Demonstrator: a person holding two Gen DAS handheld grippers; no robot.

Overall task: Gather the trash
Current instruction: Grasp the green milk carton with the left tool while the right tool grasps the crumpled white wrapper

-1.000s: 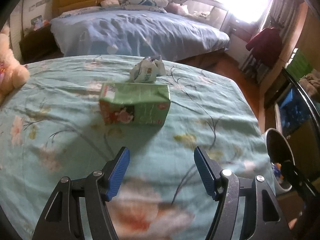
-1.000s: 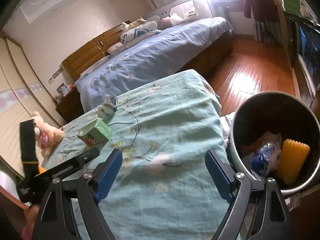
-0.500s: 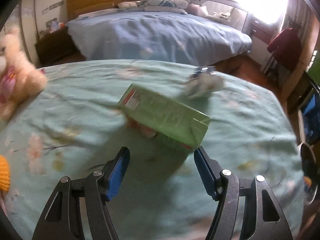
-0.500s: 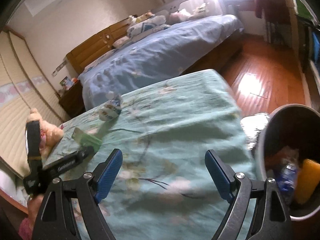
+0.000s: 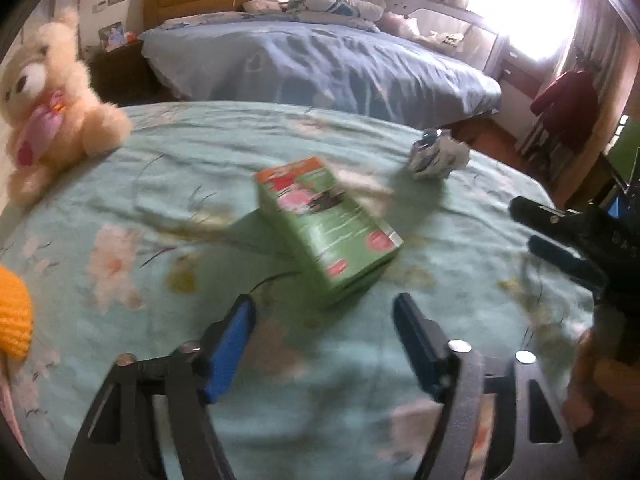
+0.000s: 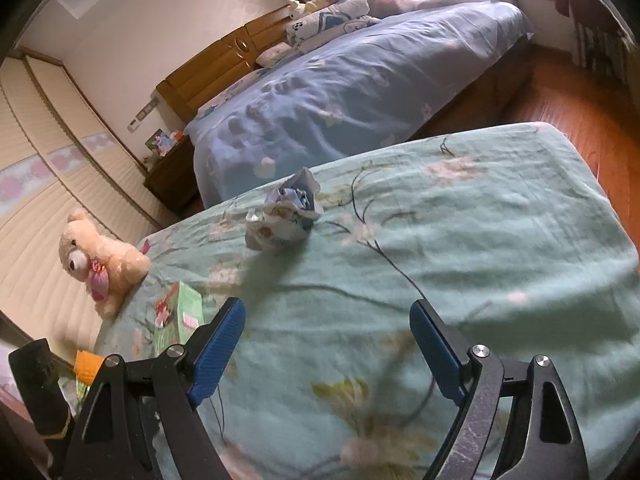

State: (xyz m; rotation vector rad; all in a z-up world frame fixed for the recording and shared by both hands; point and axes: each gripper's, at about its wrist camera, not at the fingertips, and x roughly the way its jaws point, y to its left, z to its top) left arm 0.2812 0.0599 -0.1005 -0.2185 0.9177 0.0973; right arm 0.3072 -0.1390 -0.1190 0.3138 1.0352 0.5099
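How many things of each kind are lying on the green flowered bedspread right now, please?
Green cartons: 1, the green carton
Crumpled wrappers: 1, the crumpled wrapper
Soft toys: 1, the teddy bear
Orange knitted things: 1, the orange knitted thing, only partly in view
Total: 4

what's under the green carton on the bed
The green carton lies on its side on the teal floral bedspread. Only that cloth shows around it; the patch directly beneath is covered.
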